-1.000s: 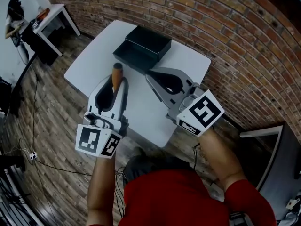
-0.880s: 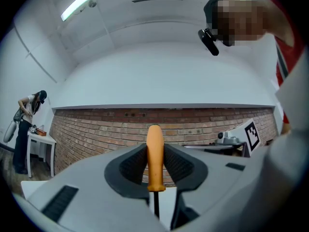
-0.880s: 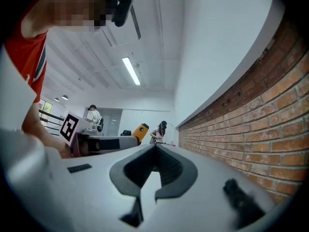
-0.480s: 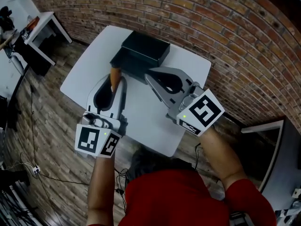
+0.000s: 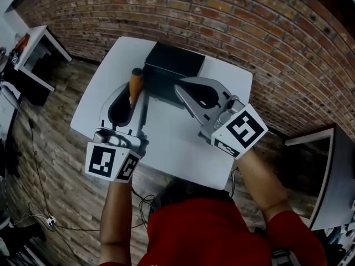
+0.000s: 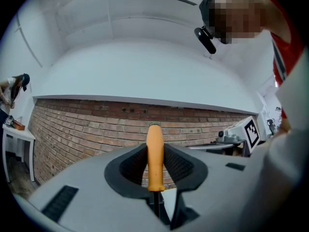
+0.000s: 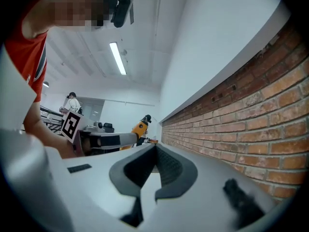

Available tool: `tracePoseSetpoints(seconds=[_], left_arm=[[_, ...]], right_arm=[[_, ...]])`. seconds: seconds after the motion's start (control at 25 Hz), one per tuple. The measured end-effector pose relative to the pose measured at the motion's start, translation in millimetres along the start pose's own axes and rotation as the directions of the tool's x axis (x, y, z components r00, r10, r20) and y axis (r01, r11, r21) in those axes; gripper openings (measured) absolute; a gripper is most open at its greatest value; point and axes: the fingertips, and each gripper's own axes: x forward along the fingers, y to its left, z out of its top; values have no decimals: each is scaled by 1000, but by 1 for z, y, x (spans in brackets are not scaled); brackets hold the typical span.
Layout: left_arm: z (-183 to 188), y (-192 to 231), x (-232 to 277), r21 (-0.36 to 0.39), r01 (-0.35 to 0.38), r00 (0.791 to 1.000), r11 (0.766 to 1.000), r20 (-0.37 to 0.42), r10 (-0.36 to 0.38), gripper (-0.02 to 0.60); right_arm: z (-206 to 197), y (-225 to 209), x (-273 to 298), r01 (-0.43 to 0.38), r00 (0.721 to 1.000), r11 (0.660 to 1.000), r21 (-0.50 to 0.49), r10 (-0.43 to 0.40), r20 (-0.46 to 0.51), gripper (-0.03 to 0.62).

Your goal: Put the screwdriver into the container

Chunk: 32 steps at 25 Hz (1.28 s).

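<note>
The screwdriver (image 5: pixel 135 84) has an orange handle that sticks out past the tips of my left gripper (image 5: pixel 135 93), which is shut on it. In the left gripper view the handle (image 6: pixel 155 157) stands upright between the ribbed pads, with the dark shaft running down behind them. The black box-shaped container (image 5: pixel 172 66) sits at the far side of the white table (image 5: pixel 177 143), just right of the handle. My right gripper (image 5: pixel 182 86) hovers at the container's near edge. Its jaws (image 7: pixel 155 147) are shut with nothing between them.
A brick wall (image 5: pixel 249 26) runs close behind the table's far edge. Wooden floor (image 5: pixel 55 148) lies to the left. A small white side table (image 5: pixel 39 49) stands at the far left. A person's arms and red shirt (image 5: pixel 205 231) fill the bottom.
My left gripper has carried the screwdriver forward, and its handle now lies beside the container's left side. The right gripper keeps its place near the container's front.
</note>
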Motion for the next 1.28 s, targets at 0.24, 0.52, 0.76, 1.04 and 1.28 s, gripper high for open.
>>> tracePoseSetpoints(seconds=[0.24, 0.52, 0.76, 1.04, 1.28], left_arm=[[-1, 34, 15, -19, 81, 997, 997, 7, -81, 115], [-7, 55, 34, 2, 177, 984, 984, -19, -177, 115], [-17, 60, 52, 30, 253, 966, 967, -69, -251, 115], [-41, 49, 70, 84, 347, 931, 934, -149, -333, 115], [-73, 32, 85, 149, 502, 853, 852, -245, -460, 115]], right_arm=[[-6, -9, 31, 72, 997, 997, -15, -72, -25, 31], [-13, -19, 53, 130, 990, 991, -29, -132, -56, 31], [-20, -33, 59, 154, 984, 987, -36, -156, -84, 31], [-35, -51, 46, 184, 976, 983, -19, -185, -112, 31], [-51, -61, 38, 206, 967, 978, -15, -206, -148, 31]])
